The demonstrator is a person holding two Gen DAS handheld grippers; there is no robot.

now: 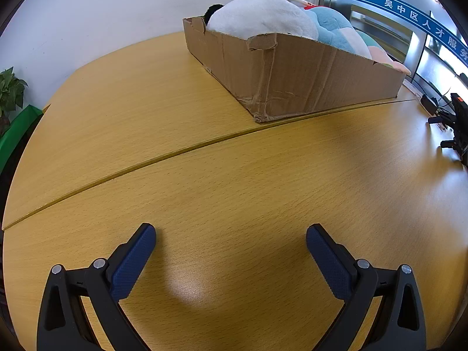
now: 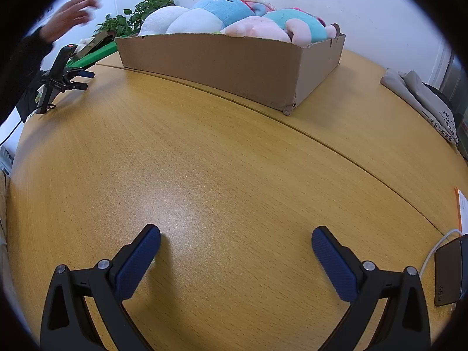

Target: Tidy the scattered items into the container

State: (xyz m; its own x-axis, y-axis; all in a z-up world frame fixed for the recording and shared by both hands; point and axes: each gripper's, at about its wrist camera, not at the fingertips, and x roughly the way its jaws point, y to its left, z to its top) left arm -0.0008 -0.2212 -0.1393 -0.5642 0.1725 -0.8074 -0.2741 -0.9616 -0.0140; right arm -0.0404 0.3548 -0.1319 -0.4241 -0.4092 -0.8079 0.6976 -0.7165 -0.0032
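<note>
**Wood bare, box brimming**

Wood-grain table [image 1: 204, 175] fills both my views, a curved seam running across it and nothing loose on the open stretch in front of me. The cardboard box [image 1: 292, 67] sits beyond that seam, near the wall, heaped above its rim with plush toys [image 2: 222, 14]: white, blue, pink and teal. So the tidying looks done, or close to it.

My left gripper [image 1: 231, 235] hangs low over the tabletop, jaws spread wide, nothing between the blue pads. My right gripper [image 2: 236, 237] is the same: wide apart and empty.

The risk I judge from here is the pile itself. It bulges over the low, torn walls, so a nudge to the box, or pressing one more toy in, could roll a plush out onto the table.

A hand [image 2: 70, 14] is raised, blurred, at my far left, above a clamped phone mount [image 2: 58, 73].

Readable writing: a blue wall banner [image 1: 409, 14] showing 吴中区人才服务, and "65W" on a charger [image 2: 447, 272] at the table edge. The printing on the grey cloth bag [image 2: 424, 108] is too small to read.
</note>
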